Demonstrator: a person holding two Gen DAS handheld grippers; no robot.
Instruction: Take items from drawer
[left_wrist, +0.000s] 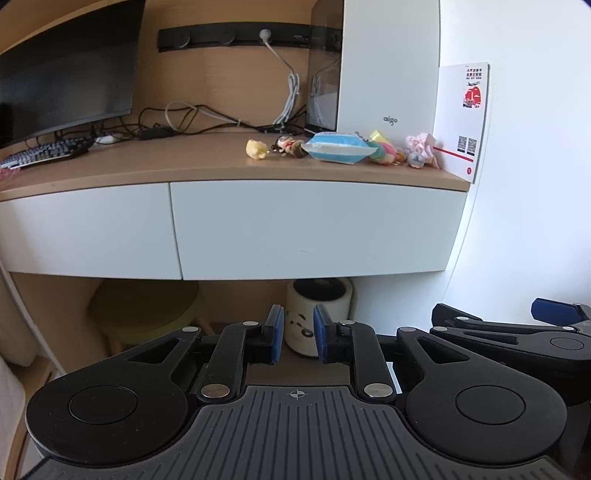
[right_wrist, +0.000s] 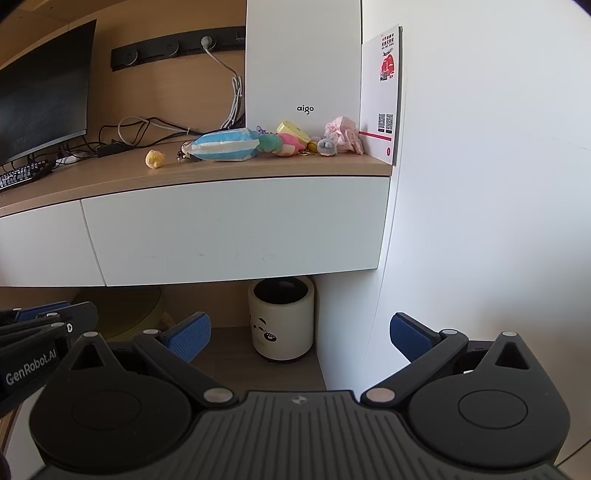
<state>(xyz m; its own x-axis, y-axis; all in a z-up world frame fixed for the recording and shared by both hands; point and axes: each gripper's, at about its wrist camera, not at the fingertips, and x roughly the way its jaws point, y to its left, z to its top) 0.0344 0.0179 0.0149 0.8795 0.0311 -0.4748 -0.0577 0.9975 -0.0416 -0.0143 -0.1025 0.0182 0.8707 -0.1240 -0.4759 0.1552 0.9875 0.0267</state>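
Closest to me, the left gripper (left_wrist: 298, 334) has its blue pads drawn narrow with only a slim gap and nothing between them, while the right gripper (right_wrist: 300, 338) beside it stands wide, also empty. Both hang low in front of the desk, well apart from the drawer (right_wrist: 236, 229), whose white front is closed flush under the wooden desktop (left_wrist: 192, 162). I see no handle, so I judge the best way in is to hook a finger under the bottom edge, where the open gap beneath gives room, and pull straight back rather than at a slant. The right-hand wall (right_wrist: 480, 184) sits hard against the drawer's end, so the freer side is leftward. Below, a small white bin (right_wrist: 281, 317) and a yellow stool (left_wrist: 146, 310) stand under the desk. Further off, a blue-and-white tissue pack (right_wrist: 225, 146) and little plush toys (right_wrist: 284, 142) lie near the desk edge, above the drawer.
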